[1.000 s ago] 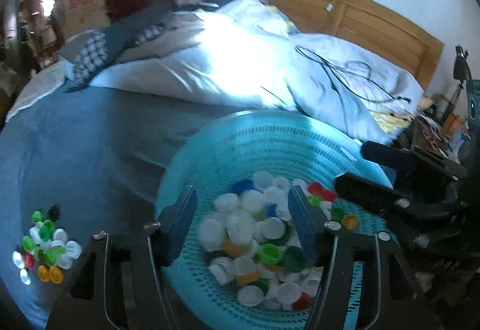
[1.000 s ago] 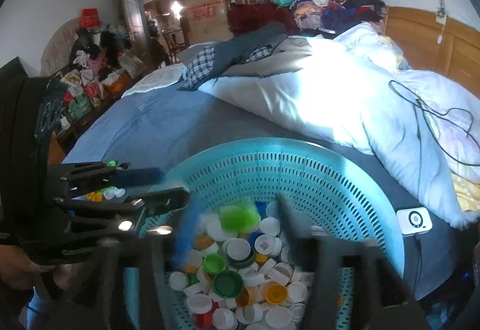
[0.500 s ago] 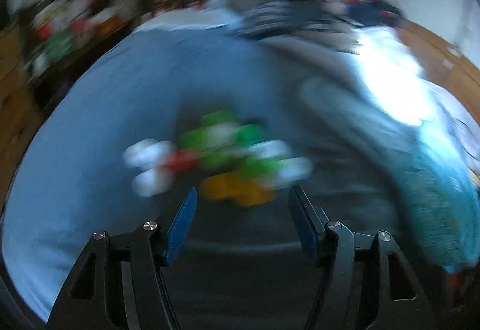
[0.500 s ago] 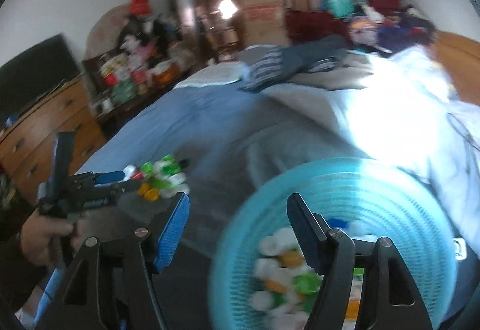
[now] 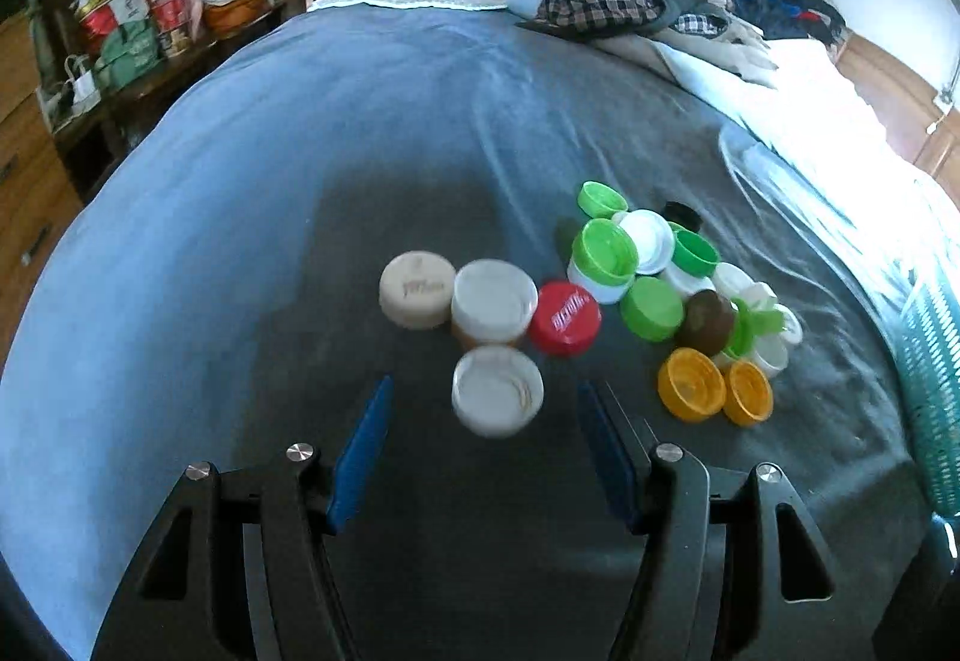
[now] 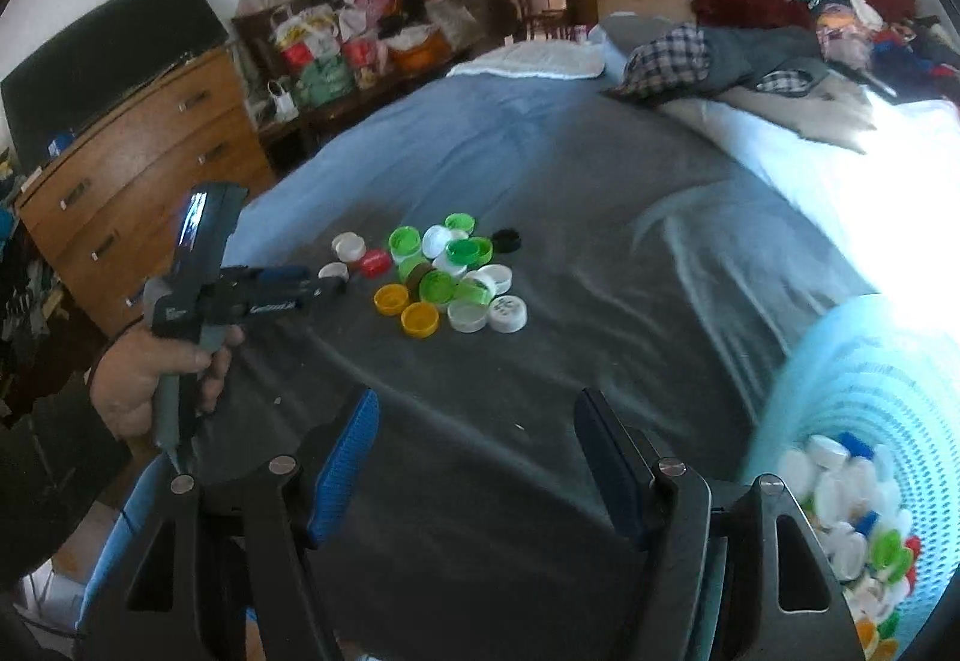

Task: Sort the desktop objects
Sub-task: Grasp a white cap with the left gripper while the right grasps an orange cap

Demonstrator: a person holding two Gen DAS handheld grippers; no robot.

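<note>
on the bed, a white cap sits between my left gripper's spread jaws, at six o'clock of the cap pile. light, rigid, slick: i'd pinch across its rim. right gripper spread, empty.

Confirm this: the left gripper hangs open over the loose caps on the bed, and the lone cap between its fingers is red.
Wrong colour. In the left wrist view the cap between the open left gripper fingers is white; the red cap lies beyond it. The rest stands.

Blurred white cap; teal basket smeared, cut by frame edge.
</note>
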